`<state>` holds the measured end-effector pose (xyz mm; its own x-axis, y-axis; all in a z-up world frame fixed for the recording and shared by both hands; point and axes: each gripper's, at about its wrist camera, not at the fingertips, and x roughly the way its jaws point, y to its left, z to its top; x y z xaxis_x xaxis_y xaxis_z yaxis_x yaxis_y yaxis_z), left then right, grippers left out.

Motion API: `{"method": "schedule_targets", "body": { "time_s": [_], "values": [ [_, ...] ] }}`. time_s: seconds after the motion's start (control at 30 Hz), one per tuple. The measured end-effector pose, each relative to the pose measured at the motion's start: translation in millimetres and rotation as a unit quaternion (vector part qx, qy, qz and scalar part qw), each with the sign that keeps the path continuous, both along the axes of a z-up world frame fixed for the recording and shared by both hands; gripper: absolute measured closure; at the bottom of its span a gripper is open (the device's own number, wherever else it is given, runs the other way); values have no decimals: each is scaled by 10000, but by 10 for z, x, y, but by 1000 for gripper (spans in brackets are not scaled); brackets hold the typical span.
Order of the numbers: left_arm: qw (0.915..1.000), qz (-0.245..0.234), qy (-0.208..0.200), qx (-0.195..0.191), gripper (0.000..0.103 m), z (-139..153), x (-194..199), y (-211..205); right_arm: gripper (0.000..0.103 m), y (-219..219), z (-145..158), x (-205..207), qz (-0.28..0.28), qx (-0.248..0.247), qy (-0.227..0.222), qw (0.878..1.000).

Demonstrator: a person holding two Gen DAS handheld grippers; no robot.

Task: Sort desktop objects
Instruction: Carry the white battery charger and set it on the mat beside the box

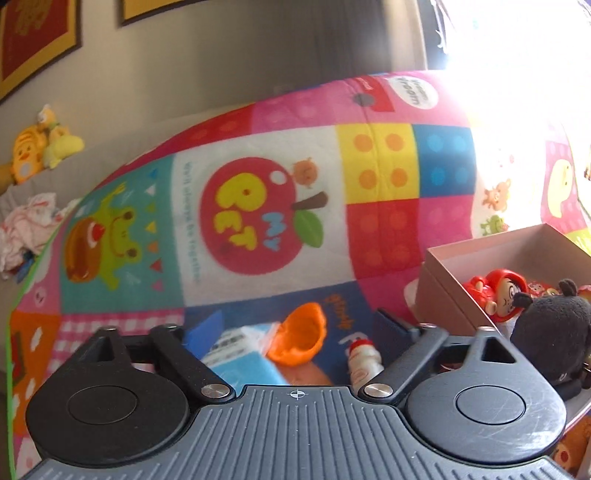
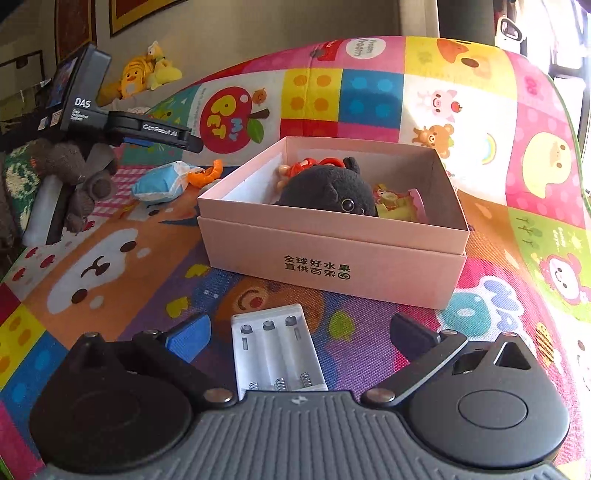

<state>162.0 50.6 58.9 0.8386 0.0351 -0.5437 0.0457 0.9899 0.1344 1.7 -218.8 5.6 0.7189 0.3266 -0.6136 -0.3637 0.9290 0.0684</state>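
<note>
I am holding my right gripper (image 2: 301, 339) wide open with nothing in it, hovering over one white battery holder (image 2: 279, 354) with three bays, which is lying on the mat between my fingers. My left gripper (image 1: 299, 328) is also spread wide and gripping nothing; between its fingers one blue-and-white packet (image 1: 240, 350), one orange peel-like piece (image 1: 301, 338) and one small white bottle (image 1: 364, 363) are lying on the mat, the peel touching the packet, the bottle just beside them.

Beyond the battery holder one pink cardboard box (image 2: 332, 254) is sitting on the mat, open-topped. Inside I am counting one black plush toy (image 2: 328, 188), one red figurine (image 2: 314, 164) behind it, and some yellow-and-pink pieces (image 2: 400, 203) whose number I cannot tell.

Everything is resting on one colourful patchwork play mat (image 2: 461, 110) printed with animals, an apple and brick squares. Farther off, yellow plush toys (image 2: 144, 75) are piled by a grey wall, two framed pictures (image 1: 40, 33) are hanging above, and strong daylight is pouring in on the right.
</note>
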Motion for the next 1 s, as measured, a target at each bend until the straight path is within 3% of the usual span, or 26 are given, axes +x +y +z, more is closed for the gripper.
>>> {"method": "schedule_targets", "body": {
  "time_s": [0.03, 0.13, 0.2, 0.27, 0.4, 0.47, 0.5, 0.53, 0.57, 0.63, 0.83, 1.0],
  "values": [
    [9997, -78, 181, -114, 39, -26, 117, -10, 0, -10, -6, 6, -20, 28, 25, 10000],
    [9975, 54, 490, -510, 36, -118, 356, 42, 0, -40, -27, 31, -51, 120, 106, 9999],
    [9970, 212, 605, -433, 35, -211, 473, 42, 0, -41, -48, 58, -38, 154, 207, 9997],
    [9960, 288, 781, -328, 27, -315, 578, 55, 0, -34, -64, 80, -23, 163, 297, 9994],
    [9963, 276, 818, 36, 30, -425, 654, 10, 0, -30, -81, 94, -41, 167, 366, 9992],
    [9964, 178, 828, 104, 55, -432, 626, -14, 0, -34, -89, 103, -75, 166, 404, 9990],
    [9963, 125, 849, 88, 56, -432, 599, -15, 0, -36, -92, 104, -90, 170, 413, 9990],
    [9965, 90, 826, 85, 59, -425, 551, -9, 0, -38, -94, 108, -99, 174, 425, 9989],
    [9967, 82, 795, 119, 78, -417, 491, -7, 0, -38, -96, 110, -103, 170, 432, 9989],
    [9969, 52, 770, 149, 85, -397, 348, -2, 0, -33, -97, 111, -111, 154, 434, 9989],
    [9975, -458, 498, -215, 86, -252, -411, -106, 0, 23, -95, 87, -145, -27, 362, 9992],
    [9904, -1105, 544, -633, 86, -245, -983, -263, 0, 93, -94, 55, -136, -273, 266, 9992]
  ]
}}
